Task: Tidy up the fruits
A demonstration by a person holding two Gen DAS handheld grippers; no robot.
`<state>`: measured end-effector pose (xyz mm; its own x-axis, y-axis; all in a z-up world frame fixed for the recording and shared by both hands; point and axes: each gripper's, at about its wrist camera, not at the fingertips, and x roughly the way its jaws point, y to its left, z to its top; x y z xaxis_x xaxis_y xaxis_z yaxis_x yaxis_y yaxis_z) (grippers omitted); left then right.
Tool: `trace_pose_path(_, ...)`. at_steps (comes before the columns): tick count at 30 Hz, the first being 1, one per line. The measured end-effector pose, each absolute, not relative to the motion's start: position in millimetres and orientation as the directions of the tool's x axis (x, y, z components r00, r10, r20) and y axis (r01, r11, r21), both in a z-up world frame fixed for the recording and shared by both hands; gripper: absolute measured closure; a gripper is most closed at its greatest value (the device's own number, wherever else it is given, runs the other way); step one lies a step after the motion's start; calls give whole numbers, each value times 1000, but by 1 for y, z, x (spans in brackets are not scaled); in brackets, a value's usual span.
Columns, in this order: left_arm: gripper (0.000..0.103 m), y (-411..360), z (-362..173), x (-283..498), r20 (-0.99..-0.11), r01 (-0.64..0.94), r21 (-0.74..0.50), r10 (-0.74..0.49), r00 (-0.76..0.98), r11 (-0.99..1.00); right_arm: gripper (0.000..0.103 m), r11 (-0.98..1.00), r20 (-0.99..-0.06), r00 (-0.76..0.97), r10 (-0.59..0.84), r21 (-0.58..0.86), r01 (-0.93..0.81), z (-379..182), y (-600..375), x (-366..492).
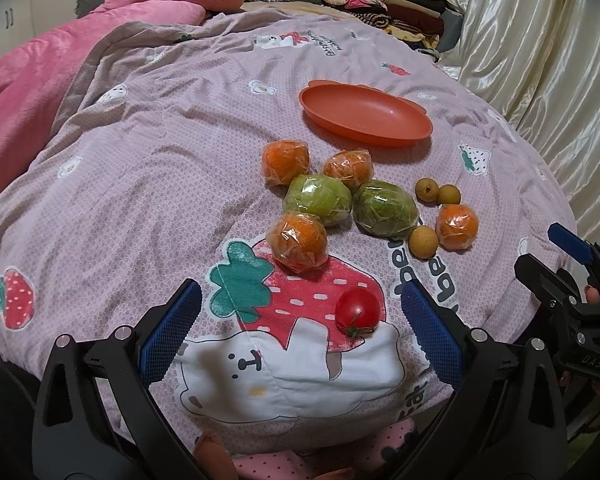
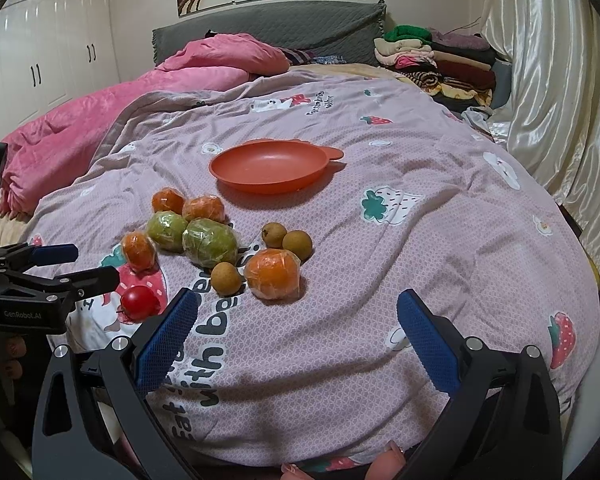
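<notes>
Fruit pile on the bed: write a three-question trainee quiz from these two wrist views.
1. True or false: the oval orange plastic dish already holds fruit.
2. How many orange fruits wrapped in clear film lie on the pink strawberry-print quilt? A) two B) four C) six
3. Fill in: the small red cherry tomato lies between the fingers of the ____ tongs.

Key
1. False: it is empty, and all the fruit lies on the quilt.
2. B: four, for example the one nearest the right tongs.
3. Left: the left tongs are open with the tomato between the pads, untouched.
</notes>
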<state>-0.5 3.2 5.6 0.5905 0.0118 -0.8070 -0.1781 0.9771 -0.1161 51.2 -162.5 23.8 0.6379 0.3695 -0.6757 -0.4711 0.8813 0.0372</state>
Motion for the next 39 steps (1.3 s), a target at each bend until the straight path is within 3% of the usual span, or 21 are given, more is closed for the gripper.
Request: trace_pose_path(39,9,-6,-13,1,-823,-98,-120,-44,566,988,4,885,-679,629,379,66,-461,20,-167,61)
